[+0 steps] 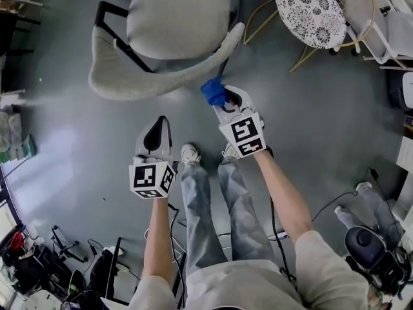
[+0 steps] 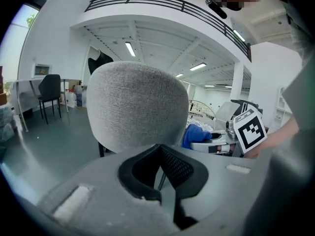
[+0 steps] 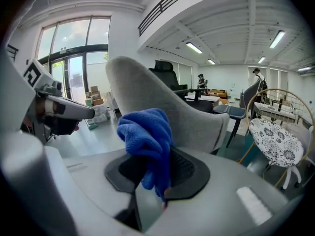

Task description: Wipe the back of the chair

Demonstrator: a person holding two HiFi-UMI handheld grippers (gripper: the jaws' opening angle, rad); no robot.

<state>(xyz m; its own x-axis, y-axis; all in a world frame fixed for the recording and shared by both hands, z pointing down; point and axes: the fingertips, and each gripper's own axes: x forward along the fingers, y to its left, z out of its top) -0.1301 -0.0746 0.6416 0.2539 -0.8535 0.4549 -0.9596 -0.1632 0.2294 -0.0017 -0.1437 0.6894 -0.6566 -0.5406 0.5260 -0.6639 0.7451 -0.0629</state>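
Two grippers, one job: my right gripper [image 1: 224, 103] clamped the blue cloth [image 1: 212, 92] against the top edge of the chair back [image 1: 148, 82], ready to wipe. My left gripper [image 1: 157, 126], closed and empty, hung just behind it, out of the way.

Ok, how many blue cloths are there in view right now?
1. The blue cloth is pinched in the right tool, near the grey chair's back; the left tool holds nothing. More could be hidden out of view.
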